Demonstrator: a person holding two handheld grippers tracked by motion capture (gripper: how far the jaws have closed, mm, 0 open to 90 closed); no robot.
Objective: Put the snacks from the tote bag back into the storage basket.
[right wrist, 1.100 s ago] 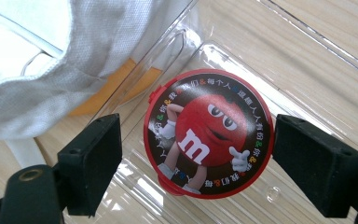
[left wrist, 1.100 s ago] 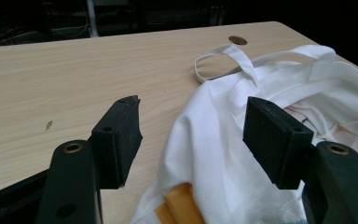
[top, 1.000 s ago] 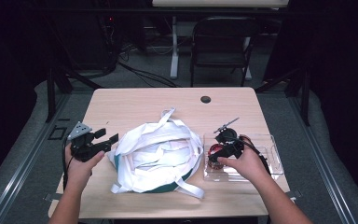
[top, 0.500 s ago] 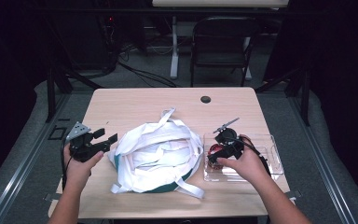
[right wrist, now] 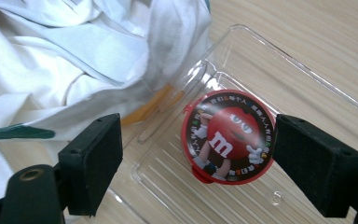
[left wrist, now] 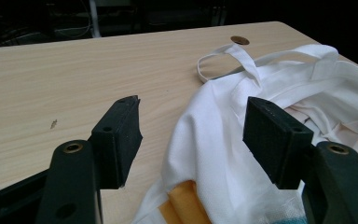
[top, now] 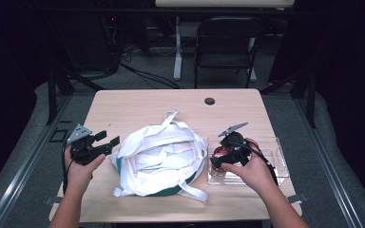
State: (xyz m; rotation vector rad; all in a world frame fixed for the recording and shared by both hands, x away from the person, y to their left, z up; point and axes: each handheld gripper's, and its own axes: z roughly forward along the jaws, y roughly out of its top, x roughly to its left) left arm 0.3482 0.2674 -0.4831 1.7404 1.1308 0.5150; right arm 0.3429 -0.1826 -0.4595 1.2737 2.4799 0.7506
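High view: a wooden bench (top: 138, 107) carries a crumpled white bag (top: 158, 159) with loose straps at its middle and a clear plastic tray (top: 278, 154) at the right, the bag's right edge touching the tray's left wall. A small dark round hole cover (top: 209, 101) sits near the far edge. The left gripper (top: 108, 142) is held in the person's left hand (top: 80, 168) at the bag's left edge, its jaws spread and pointing at the cloth. The right hand (top: 248, 170) holds the right gripper (top: 217, 160) over the tray's left end, tilted down.

Left gripper view: the two black jaws stand wide apart with nothing between the pads; the white cloth lies below and beyond the gap, with an orange patch (left wrist: 186, 205) and a teal band at the bottom, and one strap loop (left wrist: 223, 58) lying on the bare wood behind.

Right gripper view: the jaws are wide open either side of a round red tin (right wrist: 228, 135) printed with a red candy character. It lies flat on the tray's ribbed floor, close to the right jaw; whether they touch is unclear. White cloth hangs over the tray's far-left corner.
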